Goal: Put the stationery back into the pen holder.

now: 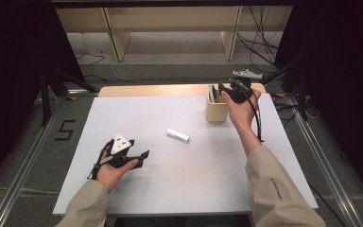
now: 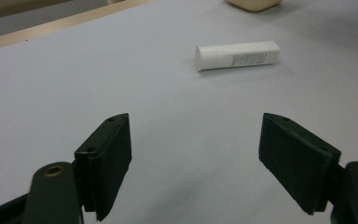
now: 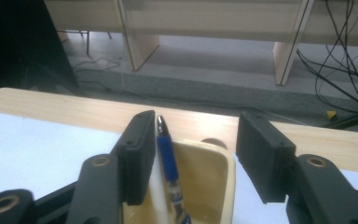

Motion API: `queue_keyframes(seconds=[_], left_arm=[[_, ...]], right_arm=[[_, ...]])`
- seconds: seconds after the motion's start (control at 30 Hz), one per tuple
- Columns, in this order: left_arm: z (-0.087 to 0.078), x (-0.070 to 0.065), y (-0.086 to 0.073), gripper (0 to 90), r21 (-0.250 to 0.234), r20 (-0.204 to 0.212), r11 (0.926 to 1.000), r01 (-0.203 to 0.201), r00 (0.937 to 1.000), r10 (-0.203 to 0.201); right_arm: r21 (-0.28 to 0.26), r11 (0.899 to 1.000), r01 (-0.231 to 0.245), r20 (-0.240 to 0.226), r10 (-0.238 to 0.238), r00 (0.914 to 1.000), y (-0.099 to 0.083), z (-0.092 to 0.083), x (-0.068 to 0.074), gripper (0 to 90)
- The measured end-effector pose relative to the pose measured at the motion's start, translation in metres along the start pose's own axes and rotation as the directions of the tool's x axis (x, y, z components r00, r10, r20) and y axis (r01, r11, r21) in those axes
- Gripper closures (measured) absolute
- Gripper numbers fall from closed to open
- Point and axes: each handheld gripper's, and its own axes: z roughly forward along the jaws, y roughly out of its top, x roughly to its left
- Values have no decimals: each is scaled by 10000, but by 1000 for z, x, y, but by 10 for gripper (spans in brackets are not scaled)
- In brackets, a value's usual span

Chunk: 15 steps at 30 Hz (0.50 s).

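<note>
While my right hand-held gripper (image 3: 193,161) stands half open over the beige square wooden cup (image 3: 223,186) at the far right, the blue plastic pen (image 3: 168,163) leans inside, untouched by its pads. I judge it light, stiff and slippery; grip the upper barrel. My left hand-held gripper (image 2: 196,154) waits wide, empty.

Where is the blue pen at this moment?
In the right gripper view, the blue pen stands in the cream square holder at the table's far right, between the right gripper's open jaws.

Both tongs gape — left (image 1: 142,155), right (image 1: 216,90).
</note>
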Motion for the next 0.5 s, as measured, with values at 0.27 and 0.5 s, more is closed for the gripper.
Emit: queue_keyframes(seconds=[0.27, 0.5], left_arm=[[0, -1, 0, 255, 61, 16, 10000, -79, 10000, 79], [0, -1, 0, 255, 76, 20, 9999, -95, 10000, 95]], right_arm=[[254, 9985, 487, -541, -472, 9974, -4, -19, 4, 467], [642, 9921, 1080, -897, -1020, 9907, -11, -26, 10, 454]])
